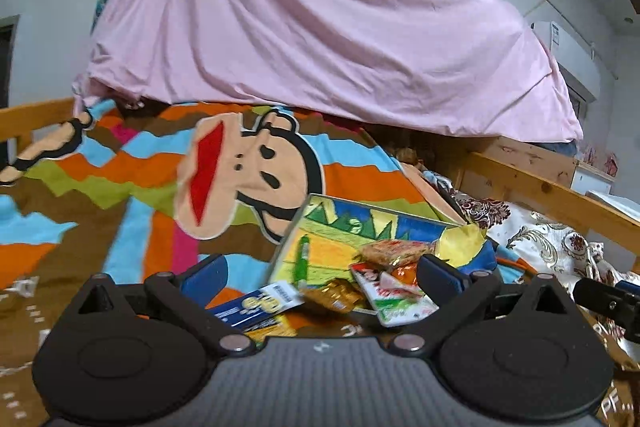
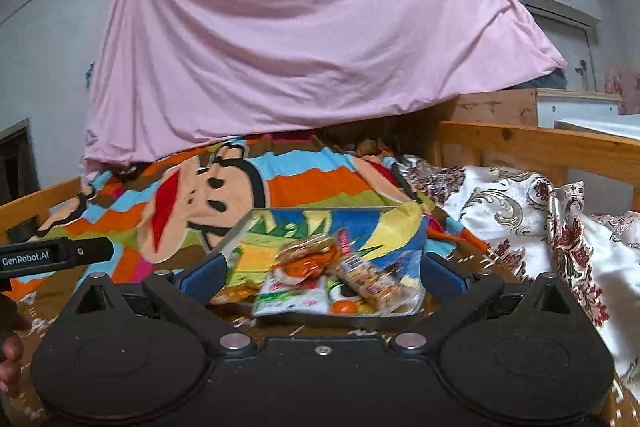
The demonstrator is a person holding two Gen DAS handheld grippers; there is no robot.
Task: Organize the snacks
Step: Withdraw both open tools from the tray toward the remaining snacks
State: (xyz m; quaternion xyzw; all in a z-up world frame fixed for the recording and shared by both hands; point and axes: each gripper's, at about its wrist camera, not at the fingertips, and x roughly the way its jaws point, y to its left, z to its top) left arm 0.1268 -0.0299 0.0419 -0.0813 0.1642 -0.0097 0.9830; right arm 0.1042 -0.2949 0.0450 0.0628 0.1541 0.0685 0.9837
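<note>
While snacks [image 2: 320, 279] crowd tray [image 2: 360, 319], both tongs [image 1: 320, 279] [image 2: 320, 277] spread wide, empty.

Left tongs [image 1: 320, 277] spread wide, empty, right tongs [image 2: 322, 275] likewise wide apart, empty, side by side

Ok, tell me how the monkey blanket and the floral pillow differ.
The monkey blanket lies spread flat, in bold orange, blue and green stripes with a cartoon face; the floral pillow is puffed up, white with maroon and gold scrollwork. The blanket lies left, the pillow right by the wooden rail. Both are bedding.
</note>
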